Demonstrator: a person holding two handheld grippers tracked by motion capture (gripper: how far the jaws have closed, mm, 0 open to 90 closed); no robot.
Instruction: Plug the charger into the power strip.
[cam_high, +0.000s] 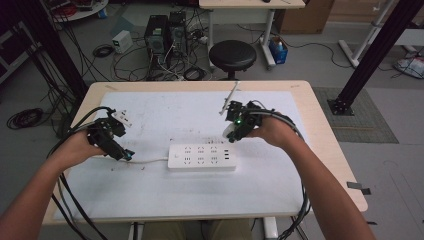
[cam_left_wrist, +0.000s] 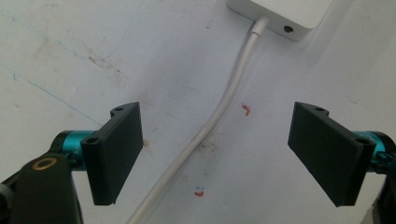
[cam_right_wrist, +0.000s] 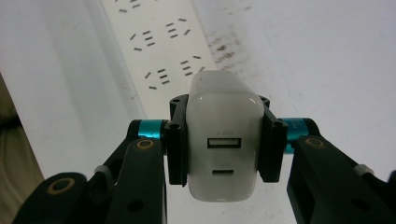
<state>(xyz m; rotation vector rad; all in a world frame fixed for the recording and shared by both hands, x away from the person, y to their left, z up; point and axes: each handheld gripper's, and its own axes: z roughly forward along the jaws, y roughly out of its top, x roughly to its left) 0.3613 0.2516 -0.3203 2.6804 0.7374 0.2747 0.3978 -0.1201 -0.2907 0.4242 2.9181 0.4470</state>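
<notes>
We hold a charger over the strip.
Our right gripper (cam_right_wrist: 223, 144) pinches a glossy white, round-cornered charger (cam_right_wrist: 223, 140) by its sides, just above the flat, slotted power strip (cam_high: 202, 156). Our left gripper (cam_left_wrist: 219, 154) stands spread over the smooth white cord (cam_left_wrist: 219, 107), which runs between its matte black pads, on the scuffed mat (cam_left_wrist: 70, 56).

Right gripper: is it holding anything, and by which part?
Yes. The right gripper holds a white charger, its jaws clamped on the two opposite side faces, above the power strip. The left gripper holds nothing.
</notes>
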